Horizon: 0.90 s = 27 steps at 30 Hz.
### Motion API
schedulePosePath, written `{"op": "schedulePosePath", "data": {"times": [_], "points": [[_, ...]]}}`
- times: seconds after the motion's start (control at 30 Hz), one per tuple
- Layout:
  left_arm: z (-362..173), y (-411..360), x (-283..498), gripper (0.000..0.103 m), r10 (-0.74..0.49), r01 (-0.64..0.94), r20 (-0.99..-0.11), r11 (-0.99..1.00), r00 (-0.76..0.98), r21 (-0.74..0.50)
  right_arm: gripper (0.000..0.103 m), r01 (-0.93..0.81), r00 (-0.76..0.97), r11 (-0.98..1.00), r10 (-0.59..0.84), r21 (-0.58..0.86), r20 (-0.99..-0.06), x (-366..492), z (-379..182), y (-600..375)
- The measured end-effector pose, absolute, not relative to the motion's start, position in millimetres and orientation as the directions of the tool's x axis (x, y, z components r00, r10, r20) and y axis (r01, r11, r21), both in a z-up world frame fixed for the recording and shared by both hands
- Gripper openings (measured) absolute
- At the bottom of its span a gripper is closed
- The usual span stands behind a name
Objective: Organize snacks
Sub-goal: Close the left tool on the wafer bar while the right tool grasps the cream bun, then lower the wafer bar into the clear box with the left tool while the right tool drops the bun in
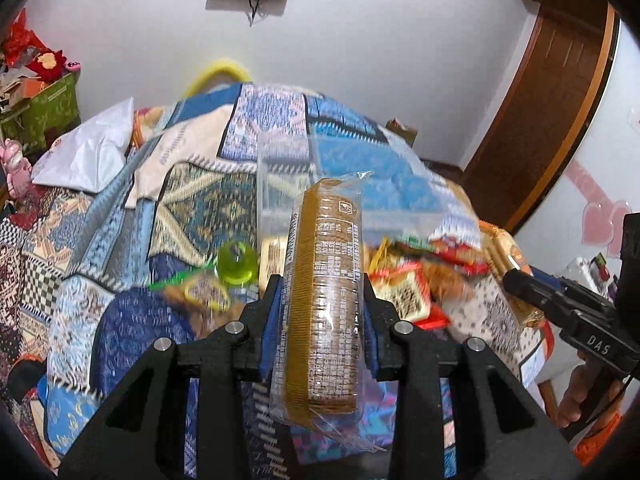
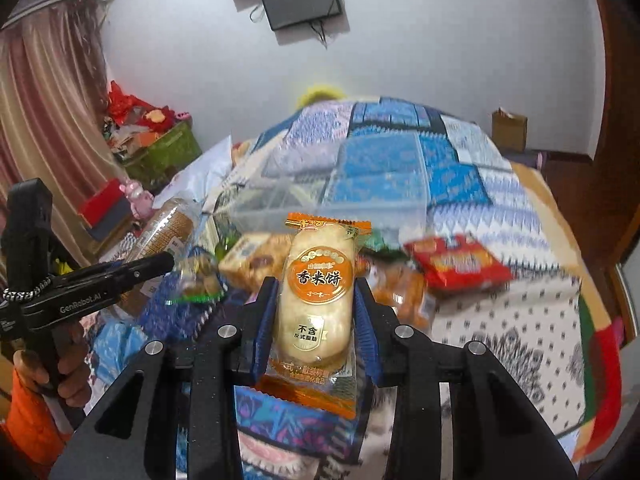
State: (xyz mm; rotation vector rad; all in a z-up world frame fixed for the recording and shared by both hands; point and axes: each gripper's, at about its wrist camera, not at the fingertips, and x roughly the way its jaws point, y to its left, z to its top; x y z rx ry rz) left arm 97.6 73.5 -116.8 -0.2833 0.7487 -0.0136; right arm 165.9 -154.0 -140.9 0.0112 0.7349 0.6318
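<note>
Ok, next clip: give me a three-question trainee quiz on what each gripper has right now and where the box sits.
1. True or false: the left gripper is shut on a clear-wrapped biscuit stack.
2. What does the right gripper hold? A) red packet B) rice cracker pack C) nothing
3. Fill in: the clear plastic box sits ___ the loose snack pile.

Key: 1 true; 2 B; 3 beyond.

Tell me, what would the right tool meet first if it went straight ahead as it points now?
Probably the clear plastic box on the quilt. The right tool, shut on a rice cracker pack, points over the loose snack pile toward it, though depth is unclear.
</note>
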Motion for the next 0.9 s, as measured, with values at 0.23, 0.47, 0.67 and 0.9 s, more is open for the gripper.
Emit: {"op": "schedulePosePath", "data": {"times": [0.23, 0.47, 0.67, 0.9], "points": [[-106, 81, 123, 0.034, -0.106, -0.094, -0.644, 0.959, 0.758, -0.269, 0.034, -0.534, 0.600, 0.819, 0.542, 0.210, -0.588, 192, -128, -147], [-101, 86, 160, 0.034, -0.091, -0.100, -0.631, 0.961, 0.770, -0.259, 0.034, -0.531, 0.631, 0.825, 0.537, 0.193, -0.560, 222, -116, -137], [-100, 85, 193, 0.034, -0.089, -0.094, -0.629, 0.963, 0.772, -0.252, 0.034, -0.526, 0.639, 0.827, 0.537, 0.197, -0.551, 251, -112, -129], [-110, 85, 230, 0.034, -0.076, -0.100, -0.641, 0.967, 0.764, -0.235, 0.034, -0.520, 0.634, 0.831, 0.531, 0.199, -0.563, 283, -116, -118]]}}
